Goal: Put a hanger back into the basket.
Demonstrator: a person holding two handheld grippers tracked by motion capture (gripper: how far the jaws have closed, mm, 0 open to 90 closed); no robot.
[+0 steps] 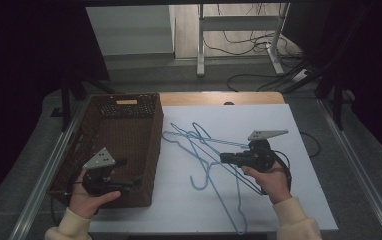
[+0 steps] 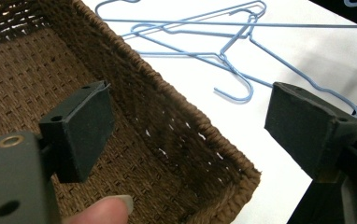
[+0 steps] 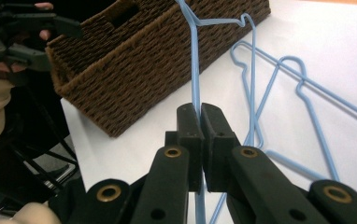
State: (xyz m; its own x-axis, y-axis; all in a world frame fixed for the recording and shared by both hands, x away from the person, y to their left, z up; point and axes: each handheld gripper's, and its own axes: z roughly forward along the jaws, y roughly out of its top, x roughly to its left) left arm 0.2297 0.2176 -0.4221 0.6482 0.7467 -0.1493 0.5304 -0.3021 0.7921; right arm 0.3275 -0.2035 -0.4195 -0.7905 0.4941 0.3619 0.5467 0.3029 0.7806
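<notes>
The basket (image 1: 129, 130) appears empty, so the work is only beginning. The right gripper (image 3: 200, 109) is closed on one blue hanger (image 3: 194, 60) beside the basket; other hangers (image 1: 199, 145) lie there. The left gripper (image 2: 190, 126) is wide over its corner.

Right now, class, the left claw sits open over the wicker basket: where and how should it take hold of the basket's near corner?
Grip the rim of the wicker basket at the near corner, coming from above: the left claw is open, one jaw inside and one outside. The rim is a thick braided edge and the wall stands upright, so it likely gives firm purchase there.
</notes>
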